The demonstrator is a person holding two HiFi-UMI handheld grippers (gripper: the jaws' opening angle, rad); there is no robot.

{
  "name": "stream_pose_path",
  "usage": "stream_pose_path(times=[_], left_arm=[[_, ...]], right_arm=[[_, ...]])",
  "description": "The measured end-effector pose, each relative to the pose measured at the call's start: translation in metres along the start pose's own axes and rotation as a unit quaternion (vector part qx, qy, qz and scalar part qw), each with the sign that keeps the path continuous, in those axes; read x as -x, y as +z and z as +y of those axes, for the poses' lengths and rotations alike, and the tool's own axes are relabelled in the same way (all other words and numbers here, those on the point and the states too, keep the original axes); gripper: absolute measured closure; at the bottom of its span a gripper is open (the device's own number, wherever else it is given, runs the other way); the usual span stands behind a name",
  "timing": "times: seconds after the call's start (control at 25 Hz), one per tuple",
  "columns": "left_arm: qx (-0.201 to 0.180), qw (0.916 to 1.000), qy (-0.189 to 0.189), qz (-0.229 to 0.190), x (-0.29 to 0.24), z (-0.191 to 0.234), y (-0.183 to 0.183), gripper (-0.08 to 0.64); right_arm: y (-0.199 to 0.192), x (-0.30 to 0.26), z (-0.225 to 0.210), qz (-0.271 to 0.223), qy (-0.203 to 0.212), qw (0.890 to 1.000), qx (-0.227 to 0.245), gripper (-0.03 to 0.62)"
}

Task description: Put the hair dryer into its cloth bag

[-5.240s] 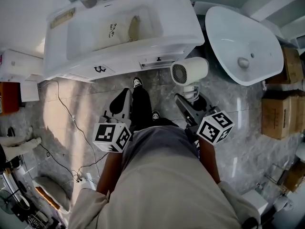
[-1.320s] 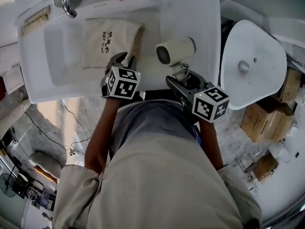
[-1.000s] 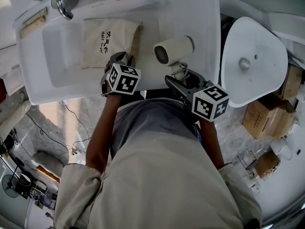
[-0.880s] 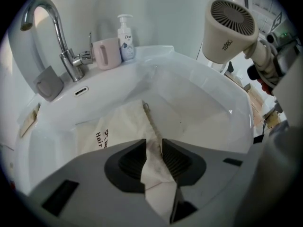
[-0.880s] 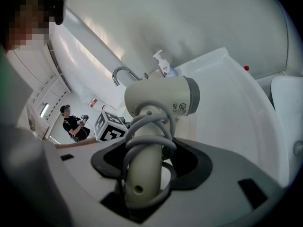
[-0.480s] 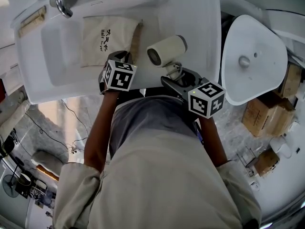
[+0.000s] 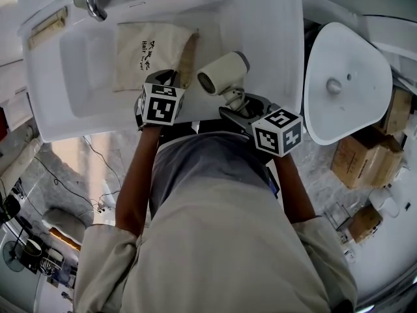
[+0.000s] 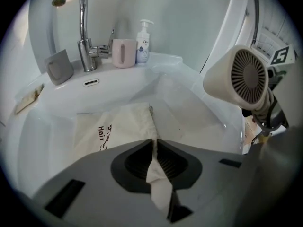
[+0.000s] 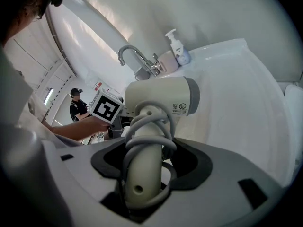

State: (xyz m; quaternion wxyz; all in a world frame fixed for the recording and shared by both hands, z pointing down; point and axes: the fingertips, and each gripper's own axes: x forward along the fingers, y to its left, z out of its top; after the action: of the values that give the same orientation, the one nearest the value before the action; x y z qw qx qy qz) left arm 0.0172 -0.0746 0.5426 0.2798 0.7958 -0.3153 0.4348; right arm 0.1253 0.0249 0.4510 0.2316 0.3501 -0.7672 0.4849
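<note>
A cream hair dryer (image 7: 223, 74) (image 9: 158, 100) with its cord wound round the handle is held above the sink's right side; my right gripper (image 7: 240, 105) (image 9: 147, 174) is shut on the handle. Its grille (image 8: 249, 78) faces left toward the bag. The beige cloth bag (image 7: 148, 55) (image 8: 116, 129) printed "Hair" lies flat in the white basin (image 7: 78, 67). My left gripper (image 7: 171, 80) (image 8: 156, 174) is shut on the bag's near open edge, and a fold of cloth sticks out between the jaws.
A chrome tap (image 8: 80, 18), a pink cup (image 8: 124, 52) and a soap pump bottle (image 8: 143, 37) stand at the back of the sink. A second white basin (image 7: 345, 77) sits to the right, with cardboard boxes (image 7: 365, 155) on the floor beyond.
The right gripper has carried the hair dryer leftward and closer to the bag's open end. The left gripper has stayed at the bag's edge, shut on the cloth.
</note>
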Motion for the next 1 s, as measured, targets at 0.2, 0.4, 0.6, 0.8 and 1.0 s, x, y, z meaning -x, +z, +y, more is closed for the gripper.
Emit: stream_pose_path(times=[0.2, 0.4, 0.6, 0.8, 1.0], left_arm=[[0.012, 0.9998, -0.003, -0.013, 0.008, 0.006, 0.002, 0.523], [0.025, 0.9995, -0.005, -0.016, 0.013, 0.006, -0.002, 0.525], [0.034, 0.999, -0.01, -0.026, 0.021, 0.009, -0.005, 0.525], [0.048, 0.9982, -0.012, -0.034, 0.027, 0.013, -0.008, 0.525], [0.043, 0.9982, -0.007, -0.041, 0.029, 0.018, -0.01, 0.525]], right_arm=[[-0.003, -0.007, 0.001, 0.017, 0.0, 1.0, 0.003, 0.341], [-0.01, -0.013, 0.001, 0.044, 0.0, 0.999, 0.009, 0.341], [-0.016, -0.023, 0.006, 0.073, 0.003, 0.997, 0.011, 0.341], [-0.021, -0.033, 0.01, 0.106, 0.007, 0.994, 0.022, 0.341], [-0.023, -0.042, 0.011, 0.133, 0.011, 0.991, 0.029, 0.341]])
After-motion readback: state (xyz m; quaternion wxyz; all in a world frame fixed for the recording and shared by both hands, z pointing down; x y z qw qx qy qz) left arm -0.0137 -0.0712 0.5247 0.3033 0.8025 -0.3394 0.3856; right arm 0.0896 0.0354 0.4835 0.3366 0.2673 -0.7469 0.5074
